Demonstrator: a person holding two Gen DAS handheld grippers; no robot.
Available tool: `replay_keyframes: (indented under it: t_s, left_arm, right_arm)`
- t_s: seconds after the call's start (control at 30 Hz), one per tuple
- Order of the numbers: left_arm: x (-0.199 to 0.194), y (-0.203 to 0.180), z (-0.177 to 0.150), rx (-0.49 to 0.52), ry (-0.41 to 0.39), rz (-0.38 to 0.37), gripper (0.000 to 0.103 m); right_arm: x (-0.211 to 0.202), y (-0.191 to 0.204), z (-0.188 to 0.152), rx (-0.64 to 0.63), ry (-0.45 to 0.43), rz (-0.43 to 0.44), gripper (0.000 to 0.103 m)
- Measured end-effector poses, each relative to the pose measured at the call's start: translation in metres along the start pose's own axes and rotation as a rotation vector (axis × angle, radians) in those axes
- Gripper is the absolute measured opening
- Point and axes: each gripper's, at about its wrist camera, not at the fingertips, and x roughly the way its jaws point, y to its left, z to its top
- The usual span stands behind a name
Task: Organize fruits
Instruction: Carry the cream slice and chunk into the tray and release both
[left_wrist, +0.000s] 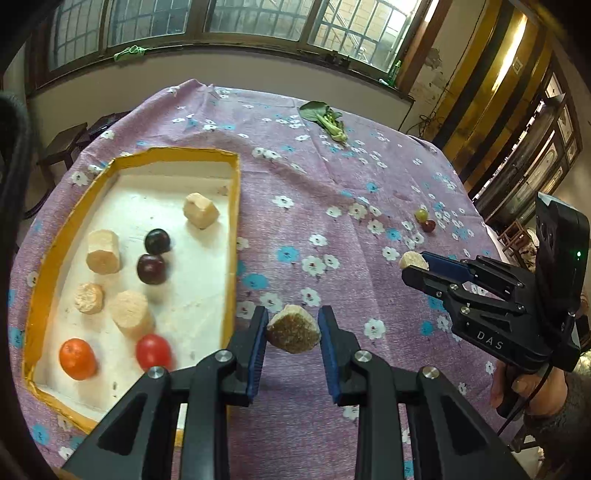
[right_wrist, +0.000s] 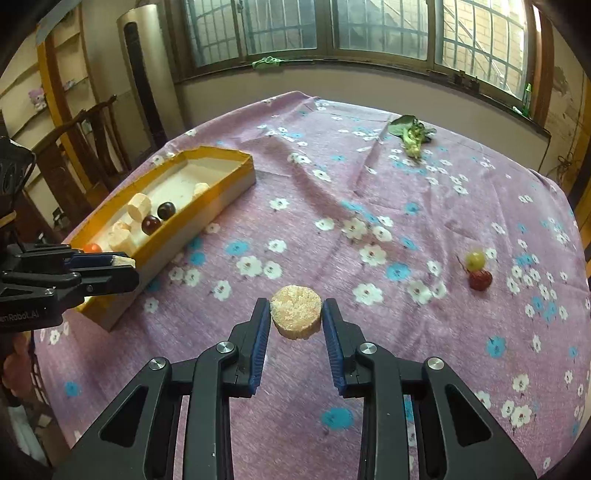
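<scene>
My left gripper (left_wrist: 293, 328) and right gripper (right_wrist: 295, 314) each clamp a fruit chunk; the box (left_wrist: 233, 221) lies left, nearer my left gripper.

Matt floral cloth (right_wrist: 406, 229), cardboard tray (left_wrist: 232, 221), glossy dark plums (left_wrist: 151, 268), rough crumbly slice (right_wrist: 295, 311)

A lived-in home room: flowered tablecloth (right_wrist: 369, 206), wooden chairs (right_wrist: 92, 147), barred windows (right_wrist: 332, 26), plush toy (right_wrist: 37, 98) on shelf.

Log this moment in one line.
left claw: shut on slice | right claw: shut on round slice | tray: partly filled
</scene>
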Motion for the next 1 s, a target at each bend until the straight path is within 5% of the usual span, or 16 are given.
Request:
replay_keyframes:
  t_s: [0.6, 1.0]
  left_arm:
    - [0.020, 0.126, 0.070, -0.081, -0.005, 0.152, 0.030]
    - [0.057, 0.162, 0.090, -0.142, 0.038, 0.177, 0.030]
  right_arm:
    - [0.094, 0.082, 0.126, -0.100, -0.028, 0.100, 0.028]
    - [0.155, 0.106, 0.151, -0.179, 0.037, 0.112, 0.028]
